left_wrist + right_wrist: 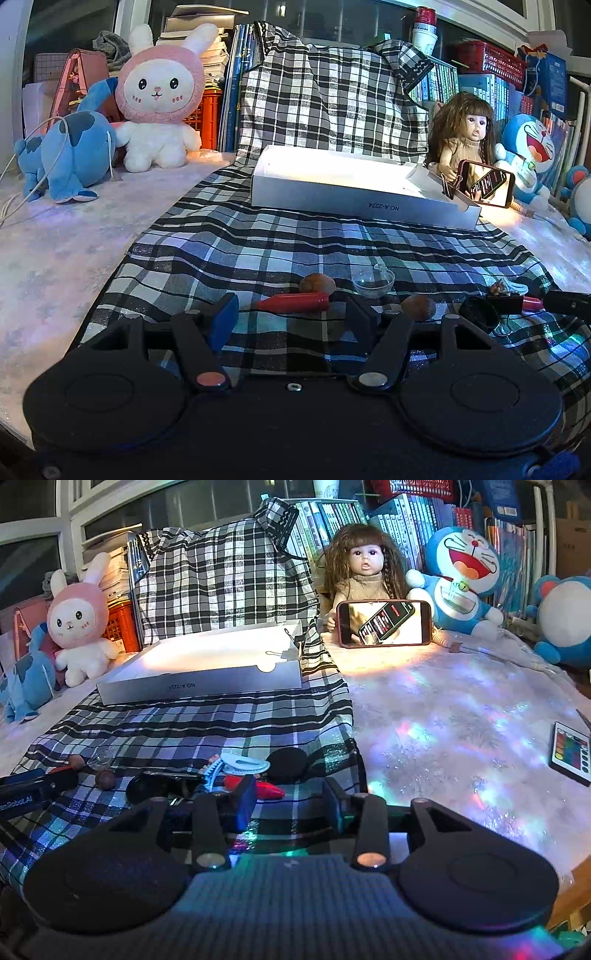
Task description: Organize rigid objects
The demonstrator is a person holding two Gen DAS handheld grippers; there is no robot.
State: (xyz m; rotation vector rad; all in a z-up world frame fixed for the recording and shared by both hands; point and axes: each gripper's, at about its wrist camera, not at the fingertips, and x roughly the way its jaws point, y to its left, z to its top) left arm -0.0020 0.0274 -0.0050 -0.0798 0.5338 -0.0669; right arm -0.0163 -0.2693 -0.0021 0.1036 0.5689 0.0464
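Observation:
Small objects lie on a plaid cloth (258, 251). In the left wrist view I see a red tube (295, 302), two brown nuts (317, 284) (418, 307), a clear cup (373, 282) and a black round lid (478, 312). My left gripper (291, 319) is open and empty, just short of the red tube. A white open box (354, 199) stands farther back. In the right wrist view my right gripper (291, 801) is open and empty, beside a red piece (269, 790), a white plastic clip (240, 766) and a black disc (286, 764).
Plush toys, a rabbit (159, 99) and a Doraemon (458, 579), a doll (365, 572) holding a phone (384, 623), and books line the back. A remote control (570, 751) lies at the right on the shiny tablecloth. The left gripper's body (29, 794) shows at the left.

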